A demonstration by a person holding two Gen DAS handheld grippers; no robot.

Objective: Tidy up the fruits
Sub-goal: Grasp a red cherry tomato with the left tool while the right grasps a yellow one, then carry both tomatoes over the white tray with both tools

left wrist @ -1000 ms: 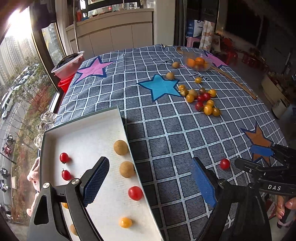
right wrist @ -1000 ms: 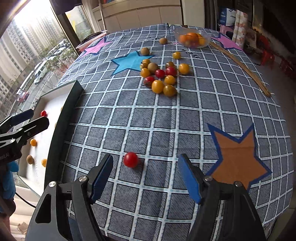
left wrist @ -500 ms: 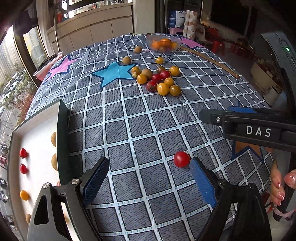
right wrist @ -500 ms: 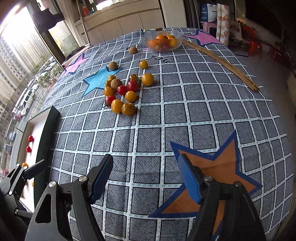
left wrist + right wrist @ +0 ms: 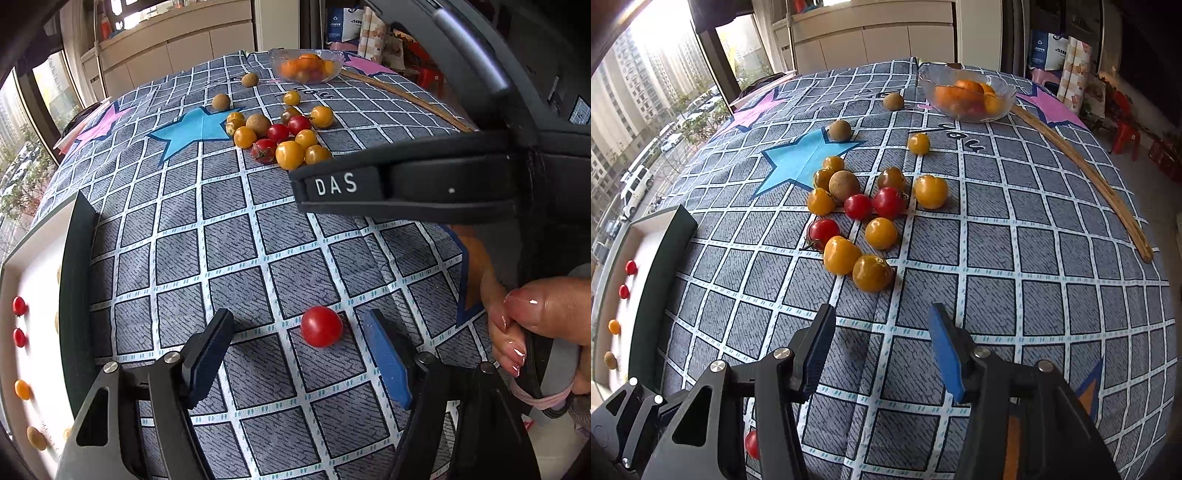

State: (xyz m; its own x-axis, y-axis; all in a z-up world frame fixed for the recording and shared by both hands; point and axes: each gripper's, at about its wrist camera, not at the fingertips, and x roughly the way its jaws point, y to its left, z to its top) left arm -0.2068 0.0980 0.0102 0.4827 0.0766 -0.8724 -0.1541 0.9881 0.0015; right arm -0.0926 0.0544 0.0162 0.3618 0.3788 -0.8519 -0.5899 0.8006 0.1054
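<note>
A lone red cherry tomato [image 5: 321, 326] lies on the checked cloth between the fingers of my left gripper [image 5: 301, 334], nearer the right one. The jaws are closing and neither pad touches it. A heap of red and yellow tomatoes and brown fruits [image 5: 862, 218] sits mid-table, ahead of my right gripper [image 5: 881, 325]. Its jaws are closing over bare cloth, a little short of the nearest yellow tomato [image 5: 872, 273]. The right gripper's body [image 5: 406, 186] crosses the left wrist view. The lone tomato [image 5: 752, 444] peeks out low in the right wrist view.
A white tray [image 5: 79, 258] with a dark rim stands at the left, holding several small fruits. A glass bowl of oranges [image 5: 966, 96] is at the far side, with a long wooden stick [image 5: 1086, 173] along the right. A person's fingers [image 5: 532, 314] grip the right handle.
My left gripper swung from over the tray to straddle the lone red tomato and narrowed. My right gripper left that tomato, moved toward the heap, and narrowed too.
</note>
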